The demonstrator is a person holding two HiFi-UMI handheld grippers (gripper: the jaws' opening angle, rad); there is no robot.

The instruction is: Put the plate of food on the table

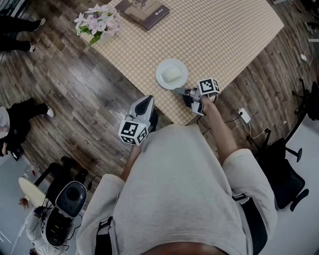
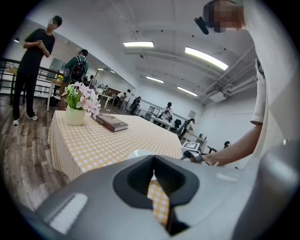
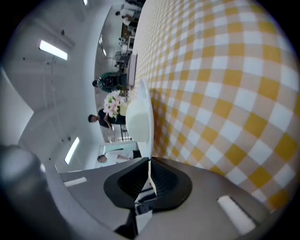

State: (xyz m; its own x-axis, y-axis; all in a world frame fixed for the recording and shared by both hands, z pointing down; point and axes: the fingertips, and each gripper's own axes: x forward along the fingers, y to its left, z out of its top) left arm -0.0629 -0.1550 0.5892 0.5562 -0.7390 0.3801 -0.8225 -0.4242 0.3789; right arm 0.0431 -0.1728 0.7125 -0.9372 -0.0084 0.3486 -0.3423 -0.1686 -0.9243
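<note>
A white plate [image 1: 161, 79] with a pale mound of food [image 1: 172, 74] lies flat on the yellow-checked table [image 1: 224, 35], near its front corner. My right gripper [image 1: 182, 91] is at the plate's near rim. In the right gripper view the thin rim of the plate [image 3: 146, 105] runs in between the jaws, which are shut on it, with the food [image 3: 135, 123] just beyond. My left gripper [image 1: 146, 101] hangs off the table's edge, left of the plate, shut and holding nothing. Its own view looks across the table [image 2: 117, 138] past a sliver of the plate [image 2: 138, 153].
A vase of flowers [image 1: 98, 22] and a book [image 1: 143, 11] stand at the table's far end. Wooden floor surrounds the table. People stand at the left [image 1: 20, 117]. A black chair [image 1: 289, 169] and a power strip [image 1: 244, 115] are to the right.
</note>
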